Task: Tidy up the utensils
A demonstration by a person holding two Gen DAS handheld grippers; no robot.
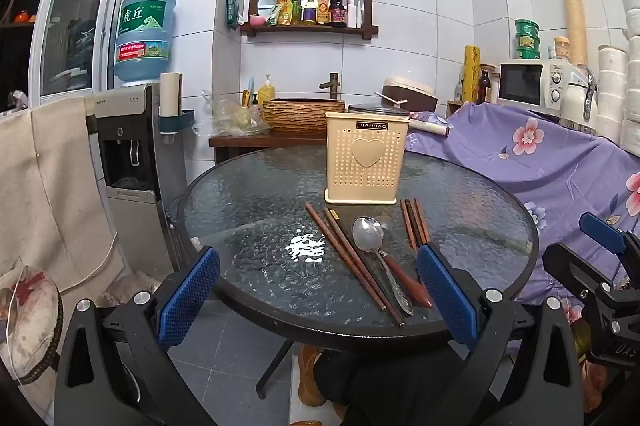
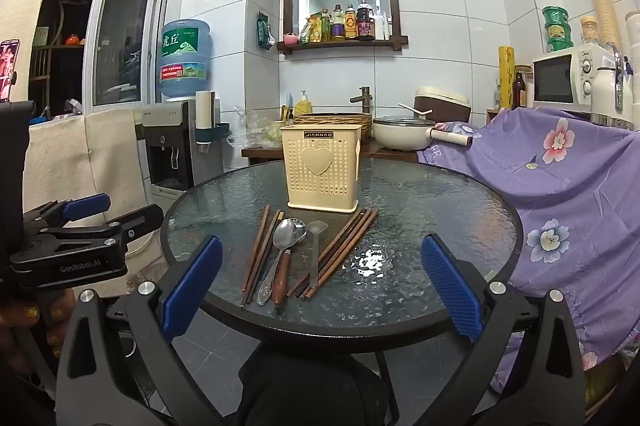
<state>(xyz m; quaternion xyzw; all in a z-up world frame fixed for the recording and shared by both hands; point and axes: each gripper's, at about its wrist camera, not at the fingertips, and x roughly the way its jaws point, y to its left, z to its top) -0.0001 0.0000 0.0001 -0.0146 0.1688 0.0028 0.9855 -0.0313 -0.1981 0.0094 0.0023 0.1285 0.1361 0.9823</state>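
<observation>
I hold both the left claw (image 1: 318, 296) and right claw (image 2: 320, 286) spread wide and empty, short of the bench (image 2: 460, 194). The chopsticks (image 2: 340, 246) and spoons (image 2: 286, 232) lie tightly bunched before the cream holder (image 2: 322, 170); I reckon a pinch could snag neighbours or skid them on glass.
</observation>
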